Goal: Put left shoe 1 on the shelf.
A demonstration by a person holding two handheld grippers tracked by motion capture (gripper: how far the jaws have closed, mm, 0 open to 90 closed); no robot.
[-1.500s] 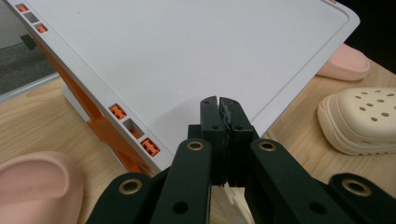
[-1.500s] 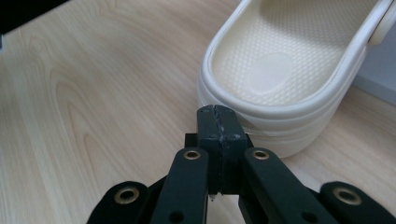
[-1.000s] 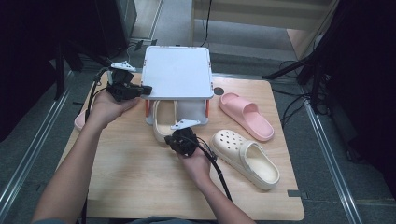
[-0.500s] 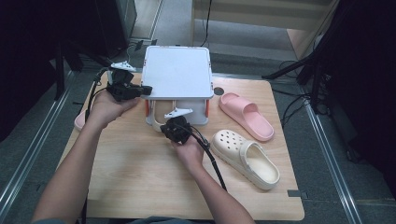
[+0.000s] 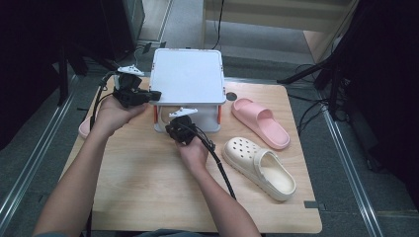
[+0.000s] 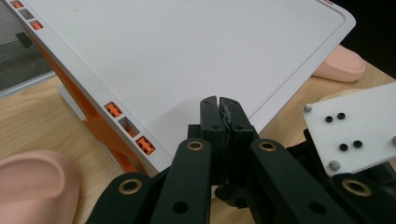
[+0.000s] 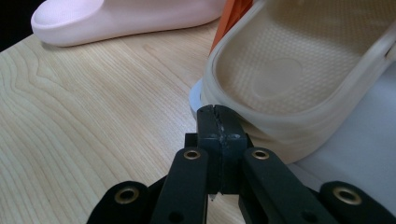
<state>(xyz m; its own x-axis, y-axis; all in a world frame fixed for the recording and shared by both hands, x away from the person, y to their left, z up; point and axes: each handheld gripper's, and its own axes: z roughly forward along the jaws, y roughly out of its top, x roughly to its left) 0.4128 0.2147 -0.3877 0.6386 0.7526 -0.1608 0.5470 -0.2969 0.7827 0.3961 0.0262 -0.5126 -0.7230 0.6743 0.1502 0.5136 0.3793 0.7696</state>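
A beige clog (image 7: 299, 70) lay on the lower shelf of a white rack (image 5: 188, 74) at the centre of the high view, its heel facing out. It looked light, rubbery and bendy, best taken by the thick heel rim. The right gripper (image 7: 218, 122) pressed its closed, empty jaws against that rim. The left gripper (image 6: 219, 114), also closed and empty, hovered at the rack's left edge. A second clog (image 5: 259, 167) and pink slides (image 5: 259, 122) lay on the table (image 5: 143, 192).
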